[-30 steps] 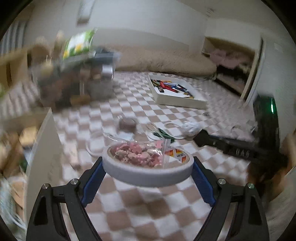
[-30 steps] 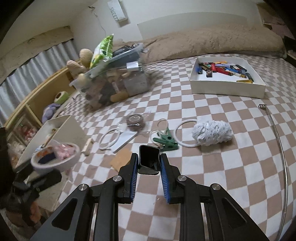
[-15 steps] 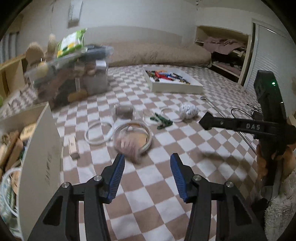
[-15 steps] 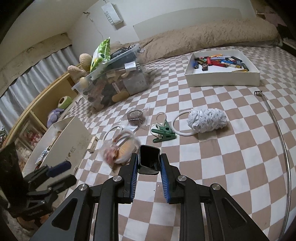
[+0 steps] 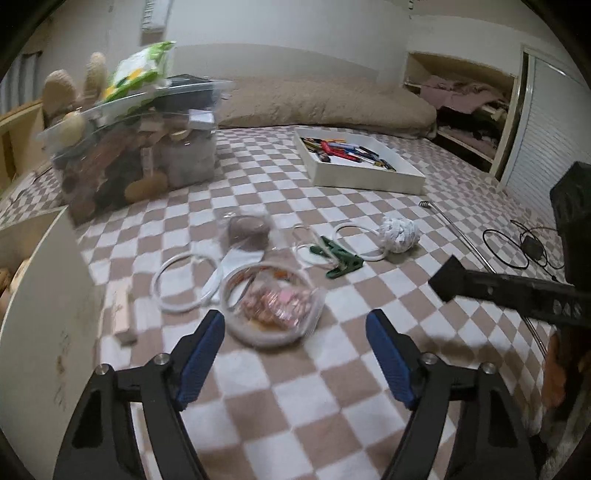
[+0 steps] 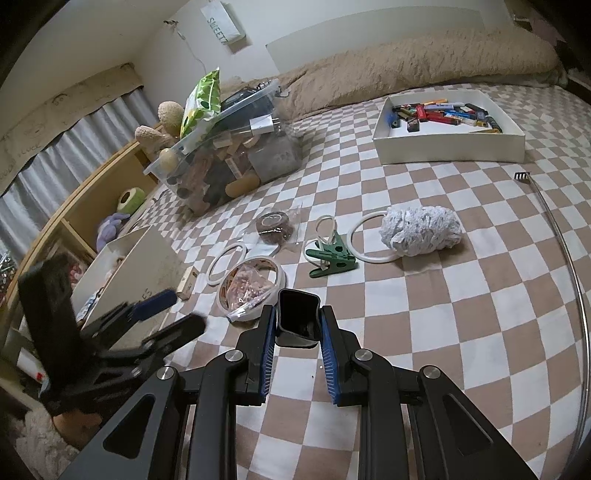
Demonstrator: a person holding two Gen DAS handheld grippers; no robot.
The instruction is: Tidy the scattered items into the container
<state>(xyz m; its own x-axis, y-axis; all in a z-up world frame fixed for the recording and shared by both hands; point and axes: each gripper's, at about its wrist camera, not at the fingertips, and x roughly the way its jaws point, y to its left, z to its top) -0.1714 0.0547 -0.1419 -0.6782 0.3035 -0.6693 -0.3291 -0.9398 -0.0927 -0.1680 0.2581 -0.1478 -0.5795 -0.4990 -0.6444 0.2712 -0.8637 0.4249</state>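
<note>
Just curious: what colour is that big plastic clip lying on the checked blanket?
Green plastic clip; clearest in the right wrist view.

A checkered beige-and-white blanket (image 6: pixel 461 295) covers the floor. Along the far wall lies a long tan fleecy cushion (image 6: pixel 424 62), with a small sign (image 6: pixel 223 24) hanging on the wall above its left end. At the left stands a wooden shelf (image 6: pixel 92 192) holding a green plush toy (image 6: pixel 130 199), with grey curtains (image 6: pixel 44 177) behind it. An open closet (image 5: pixel 465 110) with piled clothes sits at the far right.
</note>
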